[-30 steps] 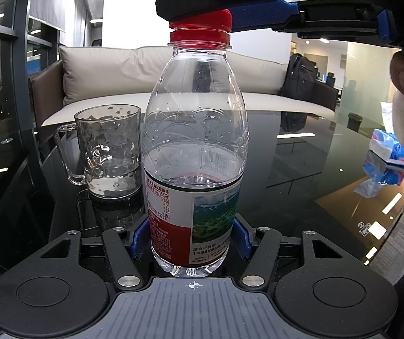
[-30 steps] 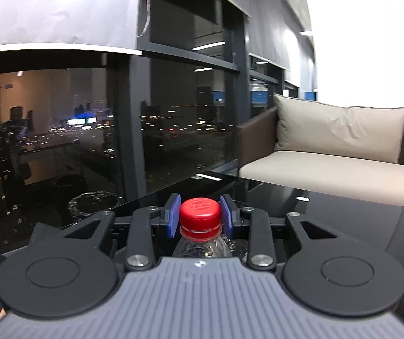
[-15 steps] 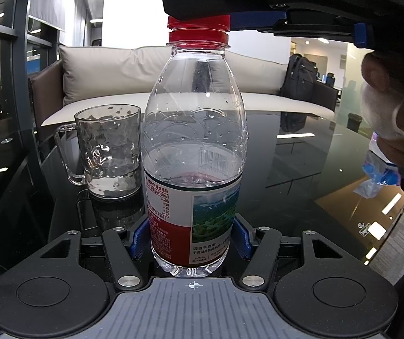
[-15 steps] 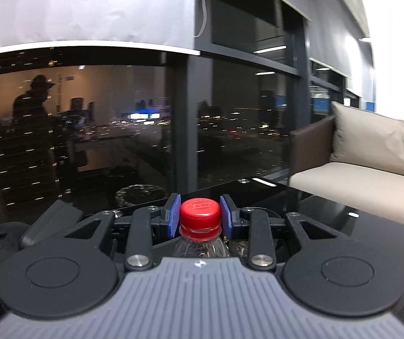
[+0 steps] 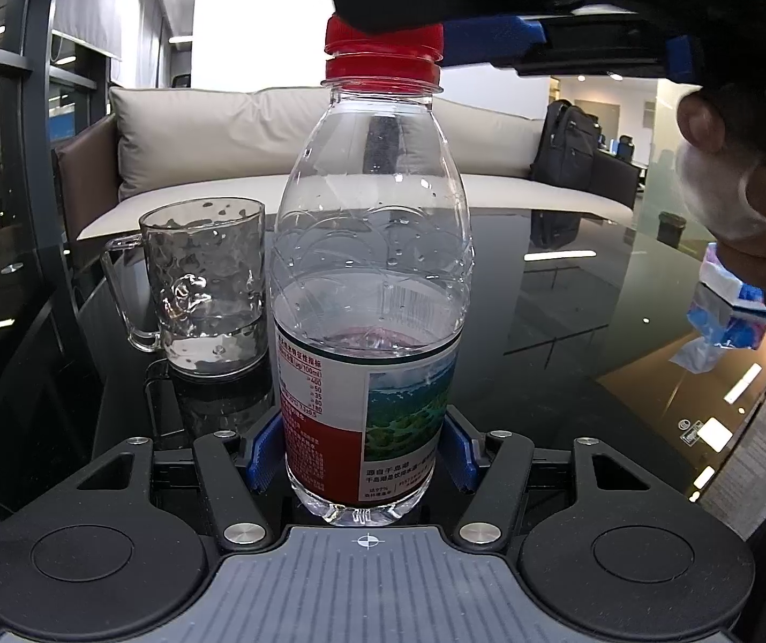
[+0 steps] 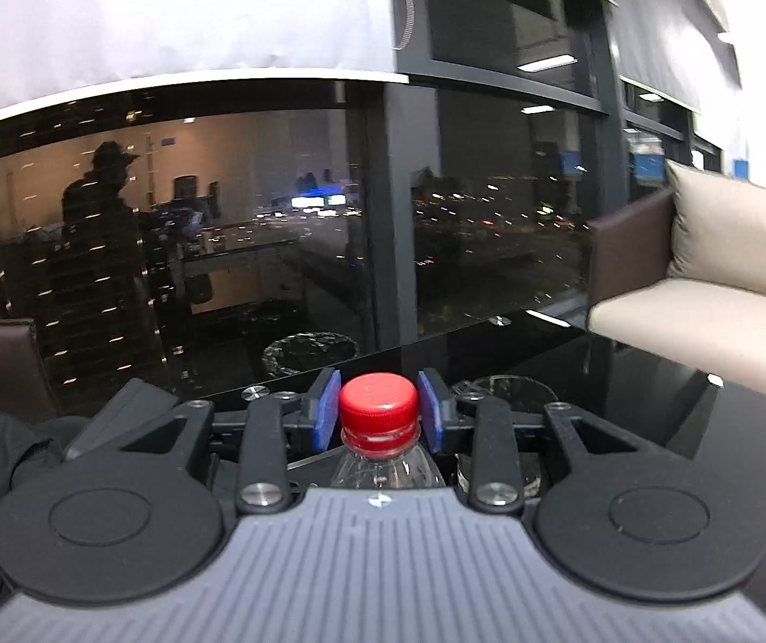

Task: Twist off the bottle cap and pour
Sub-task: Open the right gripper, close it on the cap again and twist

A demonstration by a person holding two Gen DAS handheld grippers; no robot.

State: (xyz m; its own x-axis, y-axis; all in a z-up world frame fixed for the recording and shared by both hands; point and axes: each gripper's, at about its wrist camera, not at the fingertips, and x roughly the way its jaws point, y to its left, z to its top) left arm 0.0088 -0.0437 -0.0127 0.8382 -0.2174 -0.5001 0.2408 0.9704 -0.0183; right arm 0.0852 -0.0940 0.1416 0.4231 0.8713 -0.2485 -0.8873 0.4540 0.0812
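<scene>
One bottle [image 5: 369, 289], one cap [image 6: 378, 411], perhaps one mug [image 5: 203, 289]

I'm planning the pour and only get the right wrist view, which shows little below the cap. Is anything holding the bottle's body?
Observer: Yes. The left gripper is shut on the bottle, low on its label. The bottle stands upright on the dark table.
Operator: How much water is left in it?
Observer: Under half. The water line sits at the label's top edge.
Operator: And where is the mug?
Observer: The glass mug stands just left of the bottle, upright, handle to the left, with only a little water in the bottom.
</scene>
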